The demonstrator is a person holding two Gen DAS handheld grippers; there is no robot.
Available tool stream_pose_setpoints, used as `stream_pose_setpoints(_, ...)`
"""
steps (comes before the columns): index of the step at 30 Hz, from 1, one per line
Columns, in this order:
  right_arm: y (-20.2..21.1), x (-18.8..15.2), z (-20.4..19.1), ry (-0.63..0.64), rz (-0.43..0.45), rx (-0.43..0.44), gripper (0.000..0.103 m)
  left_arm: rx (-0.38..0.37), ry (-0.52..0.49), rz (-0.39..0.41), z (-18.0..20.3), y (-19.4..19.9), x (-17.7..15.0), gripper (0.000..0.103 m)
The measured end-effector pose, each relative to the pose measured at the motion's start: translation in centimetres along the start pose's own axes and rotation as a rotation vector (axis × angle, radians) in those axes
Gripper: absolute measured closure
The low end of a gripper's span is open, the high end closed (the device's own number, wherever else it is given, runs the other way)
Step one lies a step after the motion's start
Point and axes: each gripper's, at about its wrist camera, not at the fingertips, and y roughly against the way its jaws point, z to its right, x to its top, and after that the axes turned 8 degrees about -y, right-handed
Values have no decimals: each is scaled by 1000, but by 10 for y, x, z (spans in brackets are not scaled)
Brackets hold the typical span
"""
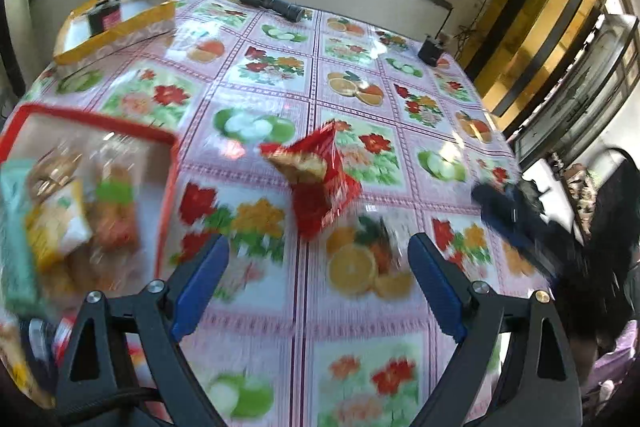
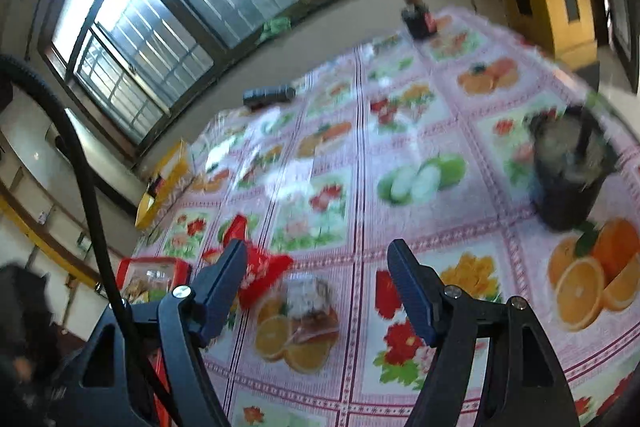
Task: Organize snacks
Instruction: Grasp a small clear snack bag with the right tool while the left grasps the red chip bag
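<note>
Lying on a fruit-and-flower patterned tablecloth [image 1: 280,67], a red snack packet [image 1: 320,179] sits near the middle of the table, just ahead of the left gripper [image 1: 318,275], whose blue-padded jaws are spread wide with nothing between them. Just nearer than the red packet lies a clear-wrapped snack [image 2: 310,307], hard to make out against the printed oranges; in the right wrist view it lies between and a little beyond the right gripper [image 2: 318,291] fingers, which are likewise spread and empty. A red-rimmed tray [image 1: 100,119] to the left already holds several wrapped snacks, and the red packet rests well outside it. Both views are blurred, so fine detail is uncertain. The red packet looks like a light, crinkly foil bag, puffed and soft, likely to slip or crush its contents if squeezed hard; a gentle pinch across a flat sealed edge or a corner seems the safest hold. Its long axis appears to run from the far side of the table toward the left gripper, with one pointed corner lifted at the far end and the wider end nearer the camera. Elsewhere, a yellow-edged box [image 1: 116,23] stands at the far left corner, a black flashlight [image 1: 272,3] lies near the window, and a dark container [image 2: 568,171] sits to the right.
</note>
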Motion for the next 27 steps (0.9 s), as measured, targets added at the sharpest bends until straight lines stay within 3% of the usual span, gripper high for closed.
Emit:
stream_pose_setpoints(2,-8,-5,-3,24,-35,-23,38,26,-32,-18,3,-9,9,13)
stream_pose_setpoints(4,-20,-12,-10,75,-66,-61,46,54,-17,15,-2,-1,8,13)
stream_pose_setpoints(11,-58,-33,-27,206,-142,-149,61,37,36,14,-20,10,-5,13)
stream_pose_setpoints(14,-61,-42,-33,257,-154,-169,62,33,53,17,-24,10,-4,13)
stream_pose_setpoints(18,-62,-48,-36,324,-135,-244,85,25,35,-6,-20,-1,2,12)
stream_pose_setpoints(22,-61,-39,-25,267,-144,-231,86,38,62,-25,-19,-22,15,12)
stream_pose_setpoints(27,-45,-16,-3,146,-79,-229,86,48,91,-27,-6,-49,34,13)
